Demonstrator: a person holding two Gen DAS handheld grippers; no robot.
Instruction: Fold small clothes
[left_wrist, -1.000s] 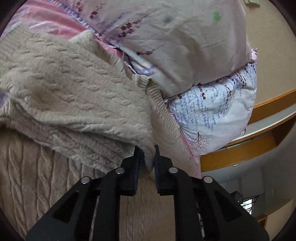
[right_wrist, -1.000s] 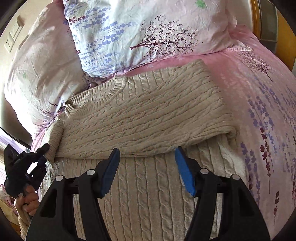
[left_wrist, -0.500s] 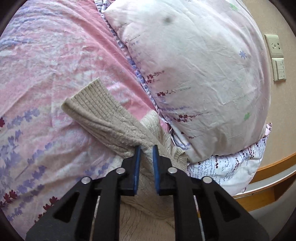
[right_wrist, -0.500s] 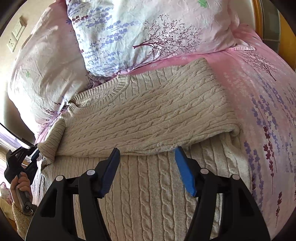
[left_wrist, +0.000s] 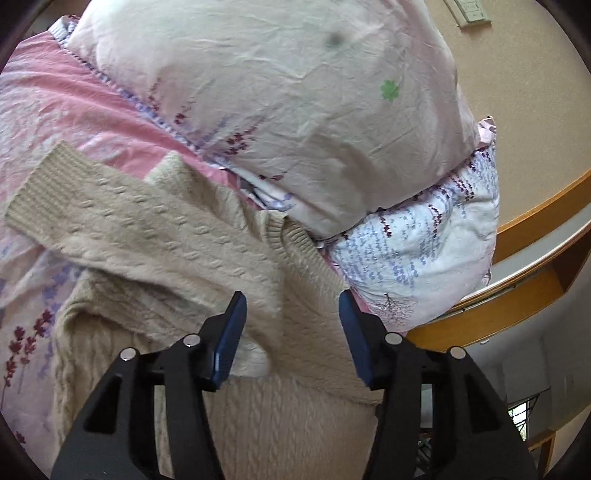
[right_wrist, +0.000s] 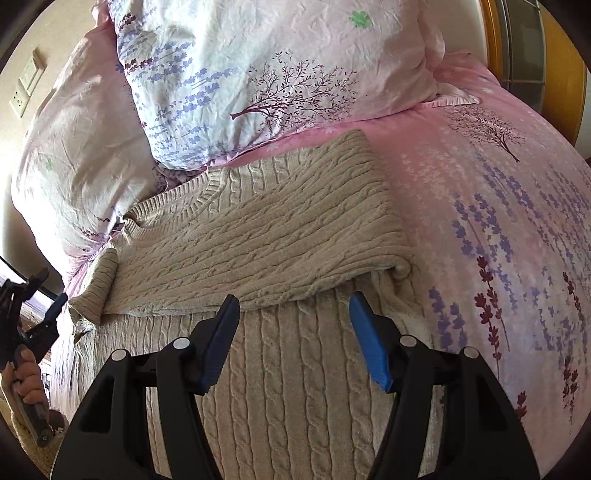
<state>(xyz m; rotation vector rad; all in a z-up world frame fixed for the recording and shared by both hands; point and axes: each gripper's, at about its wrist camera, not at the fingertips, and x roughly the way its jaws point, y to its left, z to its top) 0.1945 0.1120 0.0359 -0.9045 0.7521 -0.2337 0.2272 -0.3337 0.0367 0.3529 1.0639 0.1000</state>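
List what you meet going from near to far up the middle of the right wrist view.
right gripper → sweater body → folded sleeve → pink bedsheet → floral pillow

Two stacked pillows crowd the sweater's collar end, touching it and closing off approach from that side. Bare pink bedsheet lies open along the sweater's right edge. A wooden bed frame borders the pillows' far side.

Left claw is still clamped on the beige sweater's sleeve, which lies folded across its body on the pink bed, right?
Not quite. The left wrist view shows the left claw open, its jaws apart over the beige sweater. The sleeve does lie folded across it on the pink bed.
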